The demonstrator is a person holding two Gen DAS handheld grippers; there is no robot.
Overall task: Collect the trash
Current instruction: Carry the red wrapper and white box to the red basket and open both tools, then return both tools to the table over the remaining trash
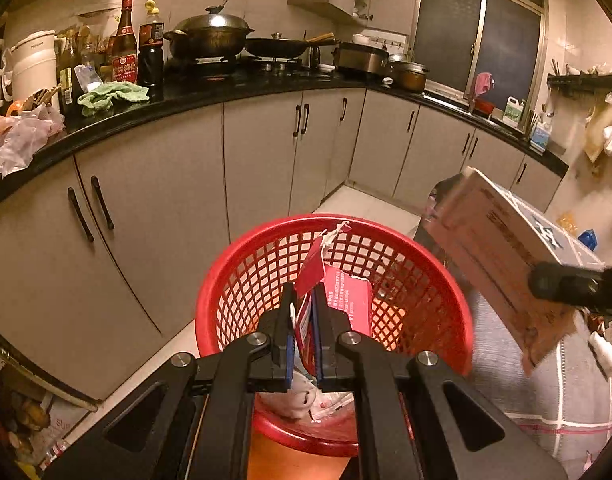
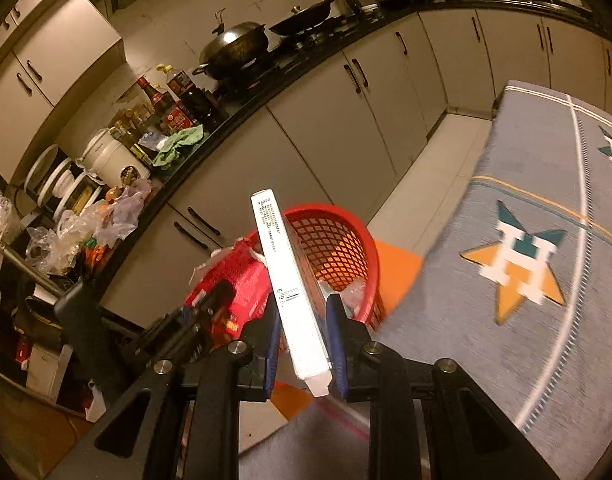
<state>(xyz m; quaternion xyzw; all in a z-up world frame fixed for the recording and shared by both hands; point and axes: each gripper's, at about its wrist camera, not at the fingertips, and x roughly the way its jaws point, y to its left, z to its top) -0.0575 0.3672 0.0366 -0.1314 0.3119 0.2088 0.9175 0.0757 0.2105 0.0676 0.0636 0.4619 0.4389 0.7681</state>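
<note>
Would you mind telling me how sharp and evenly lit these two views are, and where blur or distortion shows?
Left wrist view: warm yellow light, fisheye bends the counter edge; the red basket is sharp, the cardboard box at right is motion-blurred. Right wrist view: strongly tilted, the patterned cloth smears at its edge, the red packet in the left gripper is soft, the white box is crisp.

Dim, warm yellowish indoor light tints both views; fisheye bending curves the cabinets (image 1: 153,184) and darkens corners; the cardboard box (image 1: 502,256) shows motion blur.
</note>
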